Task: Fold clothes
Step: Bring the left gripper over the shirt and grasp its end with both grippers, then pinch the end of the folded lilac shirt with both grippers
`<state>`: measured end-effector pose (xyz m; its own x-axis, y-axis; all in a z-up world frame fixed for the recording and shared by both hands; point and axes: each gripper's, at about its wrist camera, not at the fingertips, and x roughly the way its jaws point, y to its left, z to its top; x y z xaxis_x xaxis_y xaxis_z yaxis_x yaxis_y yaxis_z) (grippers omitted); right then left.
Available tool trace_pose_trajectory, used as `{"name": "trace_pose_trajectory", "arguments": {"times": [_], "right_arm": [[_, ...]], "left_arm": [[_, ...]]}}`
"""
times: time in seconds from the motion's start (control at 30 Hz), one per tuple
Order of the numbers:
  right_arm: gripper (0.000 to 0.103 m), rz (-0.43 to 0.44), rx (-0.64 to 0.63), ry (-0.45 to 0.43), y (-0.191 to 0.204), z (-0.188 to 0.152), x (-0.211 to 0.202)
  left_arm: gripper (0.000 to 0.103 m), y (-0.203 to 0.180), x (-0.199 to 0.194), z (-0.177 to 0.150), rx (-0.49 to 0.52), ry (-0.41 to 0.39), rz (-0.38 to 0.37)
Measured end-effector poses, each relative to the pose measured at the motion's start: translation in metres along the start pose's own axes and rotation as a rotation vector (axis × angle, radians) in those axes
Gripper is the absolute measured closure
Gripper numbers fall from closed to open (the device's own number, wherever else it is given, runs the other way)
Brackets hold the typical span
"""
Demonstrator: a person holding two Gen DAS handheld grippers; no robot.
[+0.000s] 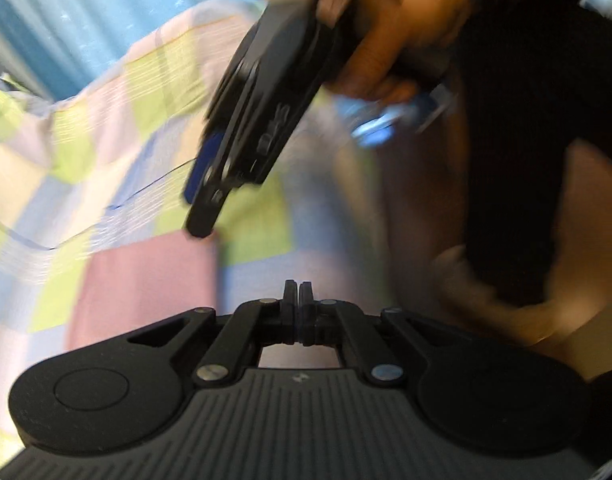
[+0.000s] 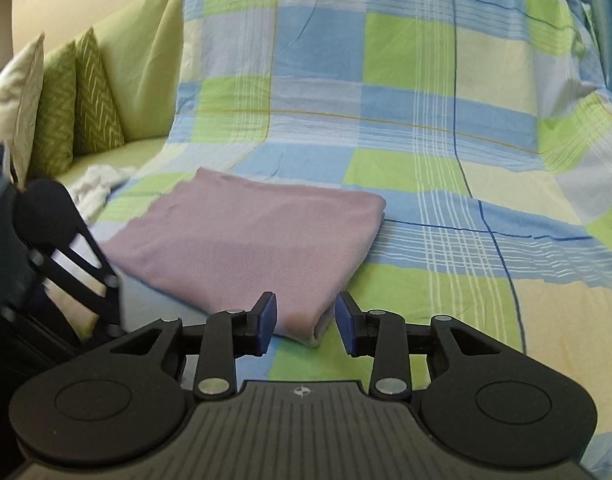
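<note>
Right gripper [image 2: 305, 322]: jaws parted, nothing between them; poised just over the near corner of the garment.
Left gripper [image 1: 297, 304]: jaws pressed together, no cloth seen between the tips; view blurred, so contact with the fabric below cannot be confirmed.
Person's hand [image 1: 390, 36]: in the left wrist view, wrapped round the handle of the right gripper, which angles down toward the garment.
Task item: folded mauve-pink soft fabric garment [image 2: 245, 240], a flat rectangle lying on the sofa seat, near corner just ahead of the right gripper.
Handling judgement: light, limp, no stiffness; layers likely to slide apart if lifted by one ply. Best hold appears to be the near corner or the folded right-hand edge, pinching all layers together.
Underlay: blue, green and cream checked cotton sheet [image 2: 426, 120] draped over seat and backrest; loose, liable to be pinched with the garment.
Edges: garment's right and far edges fully exposed; left edge partly hidden behind the left gripper.
Open room: broad bare sheet to the right and beyond.
Far left: crumpled white cloth [image 2: 97, 186] near the garment; green chevron-patterned cushions [image 2: 77, 100] against the backrest, well apart.
</note>
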<state>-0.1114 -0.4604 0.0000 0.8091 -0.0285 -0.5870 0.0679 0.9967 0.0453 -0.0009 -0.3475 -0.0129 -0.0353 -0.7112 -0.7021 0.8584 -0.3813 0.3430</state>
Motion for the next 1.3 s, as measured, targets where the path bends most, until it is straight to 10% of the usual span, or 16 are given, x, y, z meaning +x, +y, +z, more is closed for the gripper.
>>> {"name": "trace_pose_trajectory", "arguments": {"times": [0.27, 0.47, 0.63, 1.0, 1.13, 1.3], "right_arm": [[0.052, 0.003, -0.034, 0.002, 0.008, -0.007, -0.003], [0.051, -0.088, -0.259, 0.063, 0.034, -0.014, 0.009], [0.025, -0.205, -0.662, 0.068, 0.068, -0.027, 0.025], [0.07, -0.22, -0.988, 0.085, 0.079, -0.033, 0.059], [0.096, -0.178, -0.917, 0.092, 0.074, -0.025, 0.064], [0.096, -0.131, -0.737, 0.088, 0.061, -0.008, 0.066]], "left_arm": [[0.096, -0.002, 0.004, 0.007, 0.024, 0.076, 0.081], [0.091, 0.017, 0.019, -0.002, -0.039, 0.132, 0.247], [0.088, 0.021, 0.031, 0.0, -0.03, 0.129, 0.293], [0.103, 0.009, 0.028, -0.006, 0.048, 0.106, 0.322], [0.103, 0.005, 0.027, -0.004, 0.074, 0.091, 0.314], [0.103, -0.012, 0.021, -0.002, 0.114, 0.091, 0.263]]}}
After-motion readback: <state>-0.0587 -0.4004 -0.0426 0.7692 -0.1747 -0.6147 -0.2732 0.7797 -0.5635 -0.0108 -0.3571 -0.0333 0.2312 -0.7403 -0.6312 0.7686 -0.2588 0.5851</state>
